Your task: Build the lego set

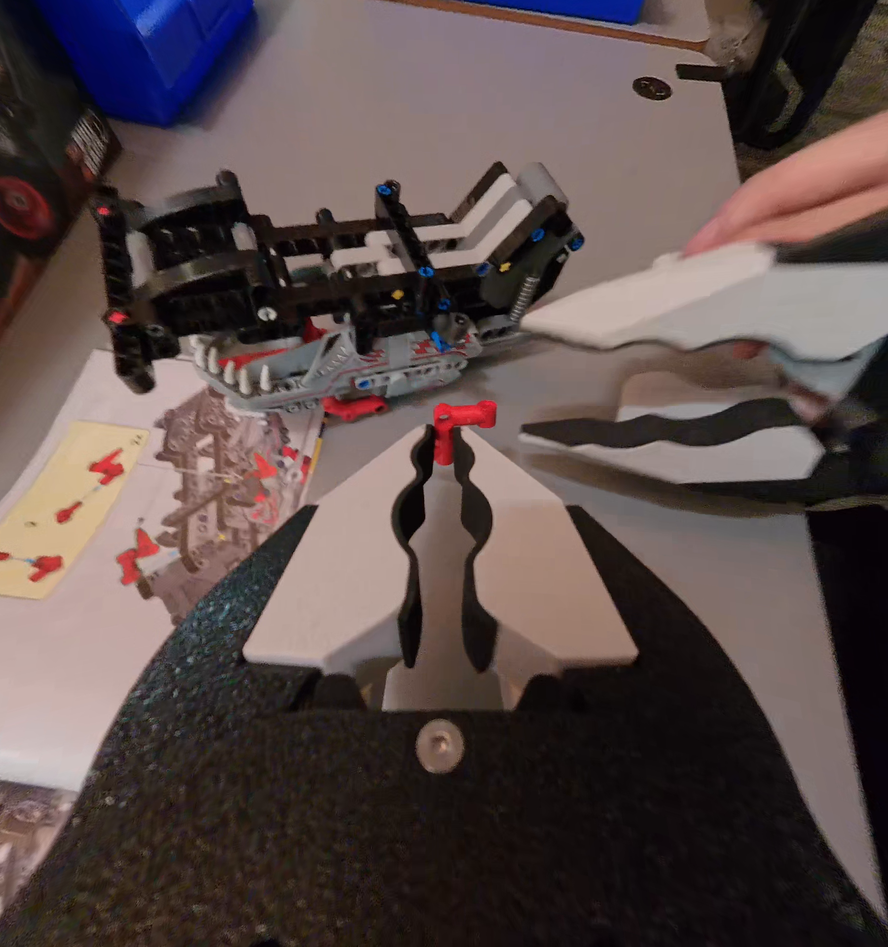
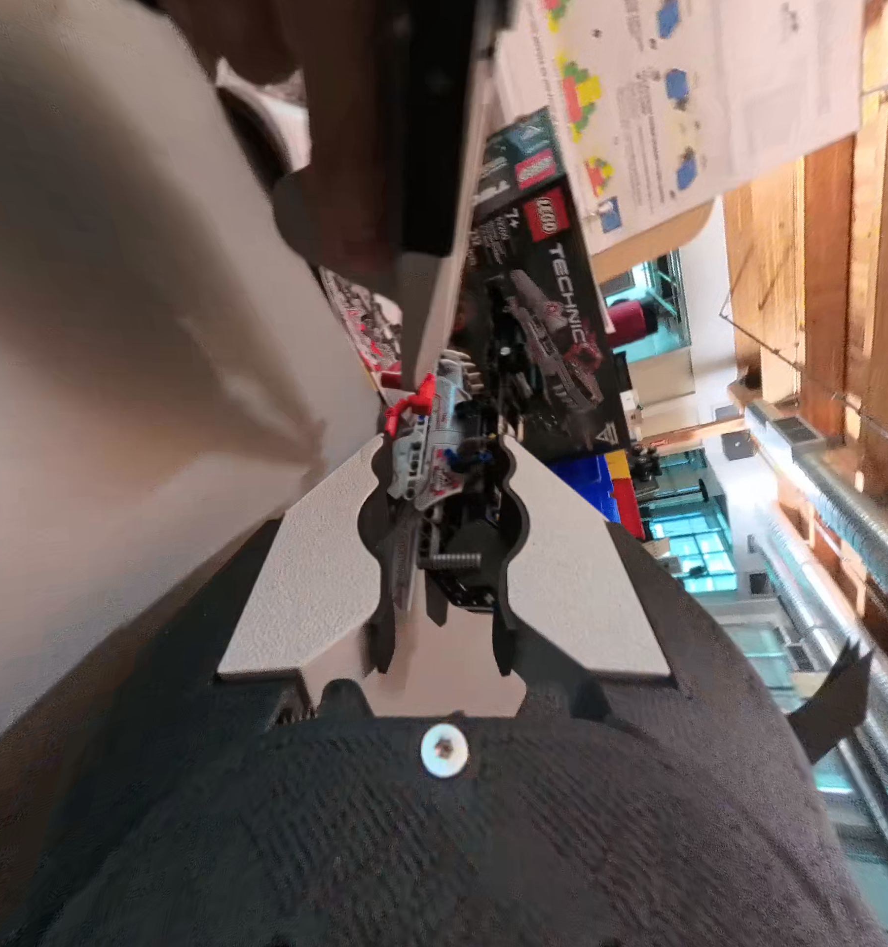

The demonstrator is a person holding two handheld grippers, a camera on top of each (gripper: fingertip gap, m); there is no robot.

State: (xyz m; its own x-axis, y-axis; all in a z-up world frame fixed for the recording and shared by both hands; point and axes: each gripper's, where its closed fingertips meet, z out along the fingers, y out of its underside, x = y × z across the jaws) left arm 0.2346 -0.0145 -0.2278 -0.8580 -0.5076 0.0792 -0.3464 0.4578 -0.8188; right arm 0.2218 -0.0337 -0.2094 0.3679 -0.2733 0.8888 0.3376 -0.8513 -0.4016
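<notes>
The half-built black and grey lego model [image 1: 329, 287] lies on its side on the grey tabletop [image 1: 483, 102], mid-frame. Just below it, the left hand-held gripper [image 1: 444, 446] pinches a small red connector piece [image 1: 462, 420] at its tips. From the right edge, the right hand-held gripper [image 1: 524, 379] reaches in released, straddling the model's rear end [image 2: 447, 543]. An instruction booklet [image 1: 124, 487] lies lower left.

A dark box [image 2: 549, 328] carries a red square logo [image 2: 547, 214] and white lettering along its face. Above the box, a white sheet [image 2: 688, 102] bears small print, unreadable. Beside the box, the booklet [image 1: 124, 487] shows blurred step numbers.
</notes>
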